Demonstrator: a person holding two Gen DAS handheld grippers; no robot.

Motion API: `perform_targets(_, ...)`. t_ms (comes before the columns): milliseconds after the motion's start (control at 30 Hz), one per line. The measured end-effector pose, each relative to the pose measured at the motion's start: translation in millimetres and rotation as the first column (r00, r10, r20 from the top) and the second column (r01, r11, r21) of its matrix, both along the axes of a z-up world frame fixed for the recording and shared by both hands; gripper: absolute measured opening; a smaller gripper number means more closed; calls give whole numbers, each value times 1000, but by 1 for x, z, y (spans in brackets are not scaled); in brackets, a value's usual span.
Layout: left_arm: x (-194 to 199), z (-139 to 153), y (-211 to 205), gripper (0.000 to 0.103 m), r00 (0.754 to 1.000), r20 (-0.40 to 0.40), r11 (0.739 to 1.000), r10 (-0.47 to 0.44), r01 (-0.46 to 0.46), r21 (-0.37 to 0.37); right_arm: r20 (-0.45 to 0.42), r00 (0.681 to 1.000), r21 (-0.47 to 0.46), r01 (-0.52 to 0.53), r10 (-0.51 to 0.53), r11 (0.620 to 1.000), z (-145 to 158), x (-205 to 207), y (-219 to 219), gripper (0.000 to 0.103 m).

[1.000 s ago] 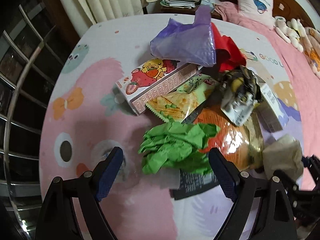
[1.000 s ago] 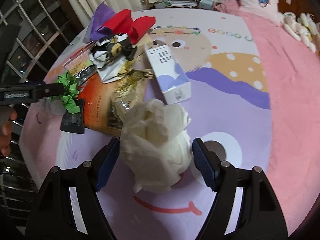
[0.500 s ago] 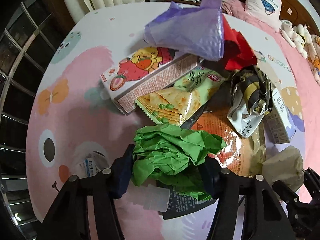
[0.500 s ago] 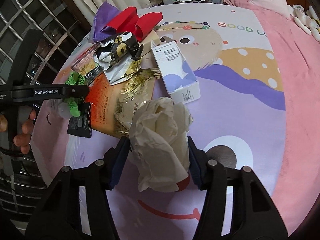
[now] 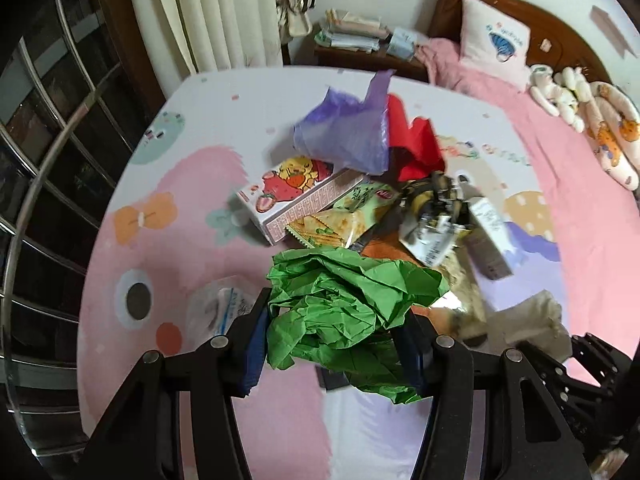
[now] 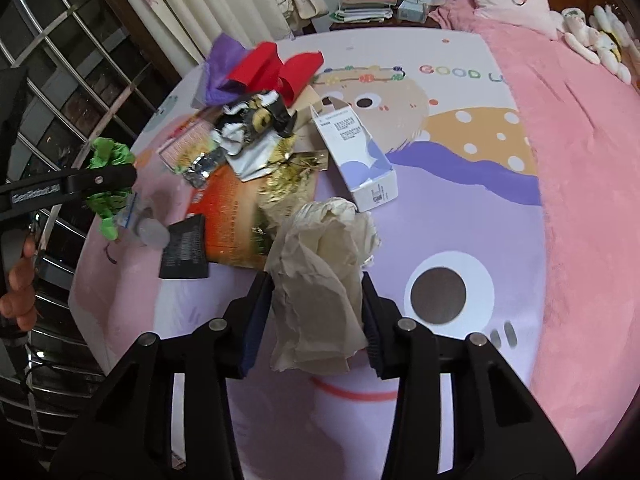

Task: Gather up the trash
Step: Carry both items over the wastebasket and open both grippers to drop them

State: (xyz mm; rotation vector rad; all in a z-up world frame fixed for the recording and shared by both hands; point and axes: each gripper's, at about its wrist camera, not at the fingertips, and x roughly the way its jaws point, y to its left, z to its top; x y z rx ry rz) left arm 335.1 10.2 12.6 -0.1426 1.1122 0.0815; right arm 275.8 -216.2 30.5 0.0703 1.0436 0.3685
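A crumpled green paper hangs just above the bedspread, between the fingers of my left gripper. Its jaws are closing and the pads press into the wad. In the right wrist view that gripper shows at the far left with the green paper, a hand behind it. My right gripper has a crumpled beige paper squeezed between its pads, and its jaws are closing too. The beige paper also appears low right in the left wrist view.
More trash lies piled on the bed: a strawberry carton, a purple bag, a red bag, a white and purple box, a foil wrapper, an orange packet, a clear plastic wrapper. A window grille lines the left.
Both grippers went from wide open around their wads to pressing on them. The left one has lifted the green paper off the pile; the right one has risen slightly with the beige paper.
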Motion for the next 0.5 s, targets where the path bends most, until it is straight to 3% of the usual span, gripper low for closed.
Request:
perform_targets(100, -26, 25, 4, 56, 999, 45, 999, -20, 22, -24, 29, 999, -14, 24, -24, 1000, 15, -15, 4, 33)
perform_targets(267, -86, 68, 18, 56, 990, 127, 996, -61, 69, -56, 81, 995, -15, 61, -60, 998, 46, -52, 15, 32)
perform_targets(500, -167, 98, 48, 56, 968, 192, 981, -162, 179, -74, 187, 972, 6, 146, -144, 989, 89, -125, 54, 32)
